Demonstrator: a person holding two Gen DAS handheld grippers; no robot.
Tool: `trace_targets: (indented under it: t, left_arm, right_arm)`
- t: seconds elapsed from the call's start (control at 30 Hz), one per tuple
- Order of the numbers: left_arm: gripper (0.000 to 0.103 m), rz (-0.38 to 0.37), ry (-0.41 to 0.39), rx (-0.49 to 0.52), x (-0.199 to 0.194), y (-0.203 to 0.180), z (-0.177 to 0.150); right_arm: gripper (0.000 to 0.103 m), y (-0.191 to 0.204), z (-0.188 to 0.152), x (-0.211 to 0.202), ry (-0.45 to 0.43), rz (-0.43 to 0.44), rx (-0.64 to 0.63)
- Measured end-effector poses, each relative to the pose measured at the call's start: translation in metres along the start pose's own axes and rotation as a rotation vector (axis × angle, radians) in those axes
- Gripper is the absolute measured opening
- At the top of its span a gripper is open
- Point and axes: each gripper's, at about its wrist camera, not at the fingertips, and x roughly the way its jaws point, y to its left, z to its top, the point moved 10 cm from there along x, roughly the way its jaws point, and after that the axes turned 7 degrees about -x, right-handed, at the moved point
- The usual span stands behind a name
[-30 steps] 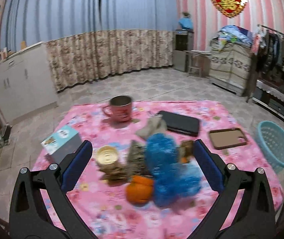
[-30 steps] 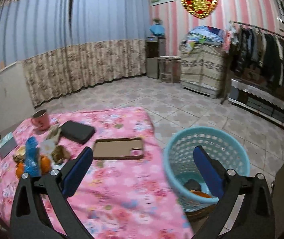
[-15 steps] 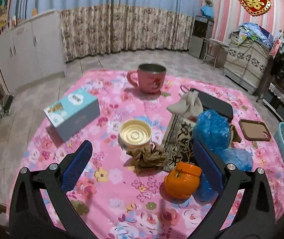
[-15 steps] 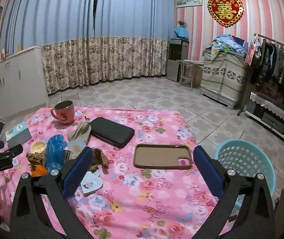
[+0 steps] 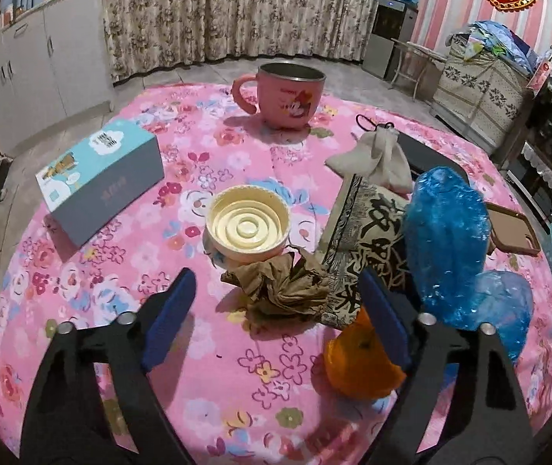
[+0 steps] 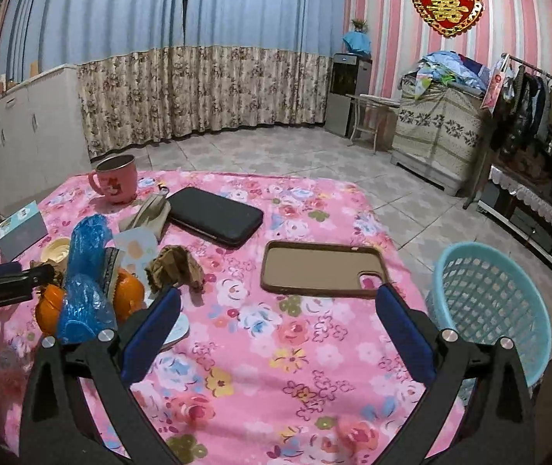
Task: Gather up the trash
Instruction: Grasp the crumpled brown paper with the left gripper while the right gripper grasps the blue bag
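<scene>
Two tools hang over the pink floral worktop (image 5: pixel 206 116). The left tool (image 5: pixel 276 290), jaws just narrowing yet still apart and gripping nothing, has a crumpled brown paper wad (image 5: pixel 279 286) lying between its fingers. Beyond it sits a cream lid (image 5: pixel 246 226); against its right finger lie an orange (image 5: pixel 357 360) and blue plastic (image 5: pixel 446 240). The right tool (image 6: pixel 276 302) gapes empty; a brown phone case (image 6: pixel 322 267) lies ahead, a teal basket (image 6: pixel 489 302) to its right.
</scene>
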Motion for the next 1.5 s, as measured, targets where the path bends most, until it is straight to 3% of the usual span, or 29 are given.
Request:
trace_targets:
  t: [0.1,0.3,0.57,0.83,1.1,1.37,1.43,1.5]
  left_arm:
    - [0.058,-0.022,0.033,-0.006,0.007,-0.002,-0.005]
    - [0.048,-0.042,0.009,0.004,0.001,-0.005,-0.003]
    - [0.047,0.048,-0.114,0.039,-0.057,0.011,0.001]
    - [0.047,0.085,-0.198,0.051,-0.108,0.028,-0.006]
    - [0.047,0.075,-0.210,-0.006,-0.118,0.050,-0.011]
    - [0.047,0.082,-0.221,0.020,-0.116,0.047,-0.011]
    - [0.047,0.079,-0.216,0.018,-0.115,0.047,-0.012]
    - [0.047,0.080,-0.210,0.016,-0.113,0.048,-0.012]
  right_arm:
    - [0.098,0.010,-0.001,-0.002,0.000,0.023,-0.011]
    - [0.098,0.028,-0.003,-0.005,0.003,0.051,-0.044]
    - [0.098,0.045,0.004,-0.014,-0.022,0.110,-0.044]
    - [0.098,0.077,-0.001,-0.007,-0.002,0.138,-0.097]
    - [0.098,0.120,-0.016,0.012,0.066,0.189,-0.155]
    - [0.097,0.136,-0.028,0.032,0.121,0.189,-0.156]
    - [0.093,0.140,-0.027,0.033,0.117,0.200,-0.155]
    - [0.077,0.145,-0.027,0.033,0.117,0.218,-0.166]
